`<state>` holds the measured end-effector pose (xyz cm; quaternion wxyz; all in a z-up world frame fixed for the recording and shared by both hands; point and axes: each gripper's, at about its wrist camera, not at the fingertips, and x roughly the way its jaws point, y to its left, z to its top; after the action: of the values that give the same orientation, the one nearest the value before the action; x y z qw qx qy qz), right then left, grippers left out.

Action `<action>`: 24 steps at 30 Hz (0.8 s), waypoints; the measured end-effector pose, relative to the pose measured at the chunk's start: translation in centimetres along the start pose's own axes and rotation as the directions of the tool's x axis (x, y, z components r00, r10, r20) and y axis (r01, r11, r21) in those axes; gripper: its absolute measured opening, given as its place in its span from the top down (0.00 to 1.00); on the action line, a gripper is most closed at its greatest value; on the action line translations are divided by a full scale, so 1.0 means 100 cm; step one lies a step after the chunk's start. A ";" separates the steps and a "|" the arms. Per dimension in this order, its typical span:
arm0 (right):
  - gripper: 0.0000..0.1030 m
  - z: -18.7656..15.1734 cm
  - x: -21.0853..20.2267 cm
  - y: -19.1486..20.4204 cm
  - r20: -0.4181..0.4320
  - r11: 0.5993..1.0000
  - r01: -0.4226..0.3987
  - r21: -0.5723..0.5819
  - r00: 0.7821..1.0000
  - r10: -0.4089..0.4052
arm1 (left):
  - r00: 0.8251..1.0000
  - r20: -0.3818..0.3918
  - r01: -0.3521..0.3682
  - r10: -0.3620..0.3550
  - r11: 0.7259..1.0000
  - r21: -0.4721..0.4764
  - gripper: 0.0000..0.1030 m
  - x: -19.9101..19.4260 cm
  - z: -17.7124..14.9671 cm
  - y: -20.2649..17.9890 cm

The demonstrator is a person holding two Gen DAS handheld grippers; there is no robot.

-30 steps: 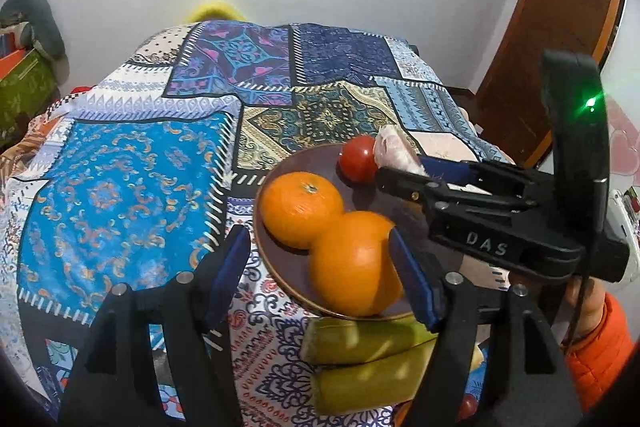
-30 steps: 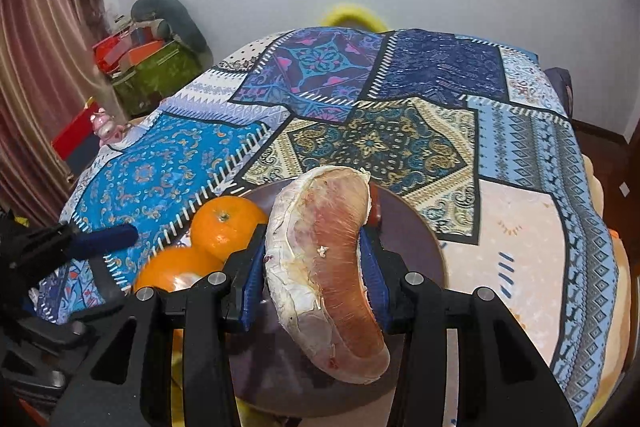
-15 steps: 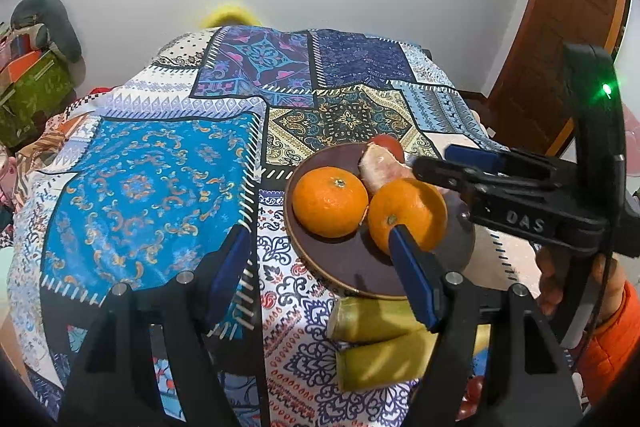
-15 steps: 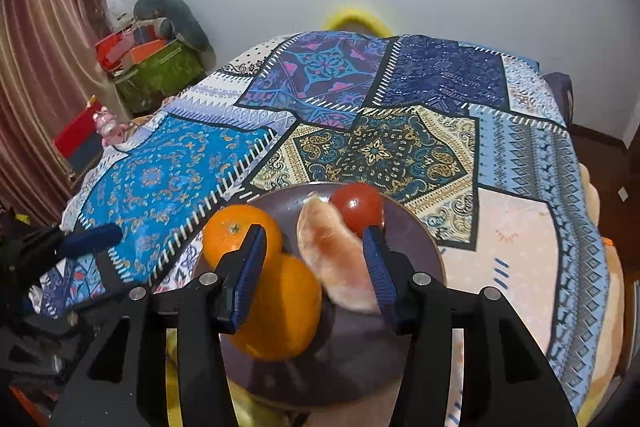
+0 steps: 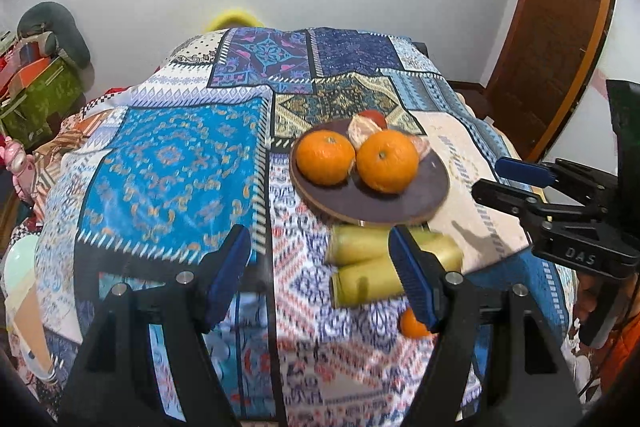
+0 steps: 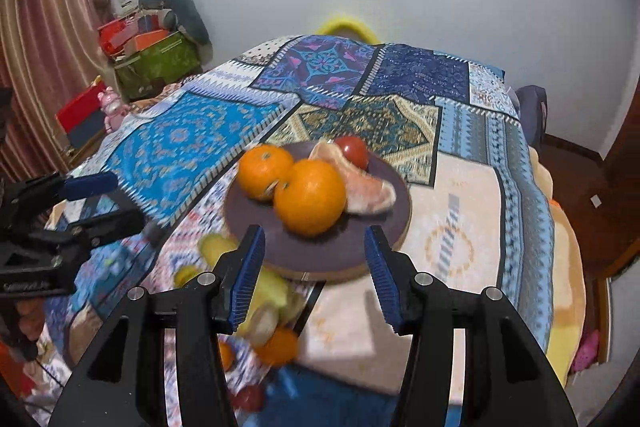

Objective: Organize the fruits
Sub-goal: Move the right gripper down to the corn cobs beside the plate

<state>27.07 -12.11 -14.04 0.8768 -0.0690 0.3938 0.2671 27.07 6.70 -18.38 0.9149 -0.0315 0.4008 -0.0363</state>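
Wrist views: both grippers point(image 5: 320, 267) point(image 6: 314, 269) wide, empty

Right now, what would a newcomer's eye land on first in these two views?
Two oranges on a dark plate, with a peeled pomelo wedge and a tomato behind them, on a patchwork bedspread. Bananas lie just off the plate's near edge. The right gripper and left gripper are open and empty.

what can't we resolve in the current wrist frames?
- Fruit pile near the bed edge, right wrist view: motion-blurred and partly behind the right gripper; count unclear.
- Small orange, left wrist view: half hidden by the left gripper finger.
- Tomato on the plate: mostly behind the peeled segment.
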 end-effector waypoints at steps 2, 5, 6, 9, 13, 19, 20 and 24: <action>0.53 -0.008 -0.006 0.004 -0.004 1.000 -0.001 0.003 1.000 0.001 | 1.000 -0.011 -0.005 0.005 1.000 0.003 0.31 -0.004 -0.009 0.000; 0.46 -0.023 -0.011 0.009 -0.015 0.999 -0.016 0.031 1.000 0.017 | 1.000 -0.028 -0.013 0.013 1.000 0.007 0.31 -0.008 -0.022 0.002; 0.42 -0.027 -0.012 0.010 -0.018 0.999 -0.024 0.041 1.000 0.025 | 0.999 -0.034 -0.018 0.018 1.000 0.008 0.31 -0.008 -0.025 0.002; 0.41 -0.038 -0.011 0.014 -0.027 0.997 -0.045 0.066 0.999 0.047 | 0.998 -0.042 -0.040 0.041 0.999 0.011 0.31 -0.004 -0.033 0.007; 0.41 -0.044 -0.005 0.022 -0.044 0.998 -0.038 0.055 0.998 0.041 | 0.996 -0.065 -0.058 0.058 0.998 -0.004 0.31 0.009 -0.043 0.016; 0.41 -0.046 0.017 0.029 -0.086 0.998 -0.054 0.029 0.995 0.057 | 0.990 -0.131 -0.051 0.048 0.999 -0.013 0.46 0.040 -0.052 0.023; 0.41 -0.047 0.020 0.030 -0.090 0.998 -0.050 0.023 0.995 0.052 | 0.989 -0.144 -0.043 0.040 0.999 -0.018 0.50 0.046 -0.053 0.024; 0.41 -0.047 0.031 0.032 -0.101 0.998 -0.069 0.014 0.992 0.070 | 0.985 -0.170 -0.030 0.026 0.999 -0.026 0.53 0.062 -0.056 0.025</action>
<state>23.99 -9.67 -19.20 0.8463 -0.0639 0.4413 0.2915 27.25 8.50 -26.88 0.8772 -0.0356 0.4783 -0.0204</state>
